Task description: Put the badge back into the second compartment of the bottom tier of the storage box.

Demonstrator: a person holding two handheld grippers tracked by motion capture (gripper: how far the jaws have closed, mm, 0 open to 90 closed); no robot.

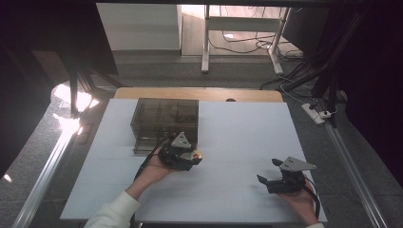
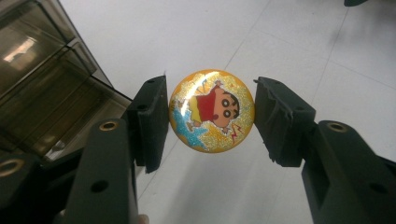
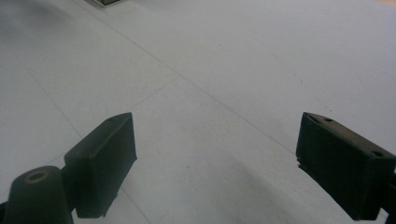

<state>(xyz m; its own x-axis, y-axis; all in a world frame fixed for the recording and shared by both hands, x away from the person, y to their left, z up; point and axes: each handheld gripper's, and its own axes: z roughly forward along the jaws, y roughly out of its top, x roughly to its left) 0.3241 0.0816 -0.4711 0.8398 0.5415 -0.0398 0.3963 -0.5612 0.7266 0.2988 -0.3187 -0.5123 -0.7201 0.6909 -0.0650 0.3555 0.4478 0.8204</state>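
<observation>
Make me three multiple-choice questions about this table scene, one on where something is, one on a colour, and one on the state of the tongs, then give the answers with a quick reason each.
1. Where is the smoky plastic organizer box?
A. by the person's right hand
B. on the white table, just beyond the left tongs
C. on the floor

2. What is the main colour of the round cartoon badge?
A. glittery yellow-orange
B. plain green
C. black

3. How are the right tongs?
A. shut on the badge
B. shut on nothing
C. open, with nothing between them

Answers: B, the high view puts the box just ahead of the left hand; A, the left gripper view shows its glittery gold face; C, the right gripper view shows jaws wide apart over bare table.
</observation>
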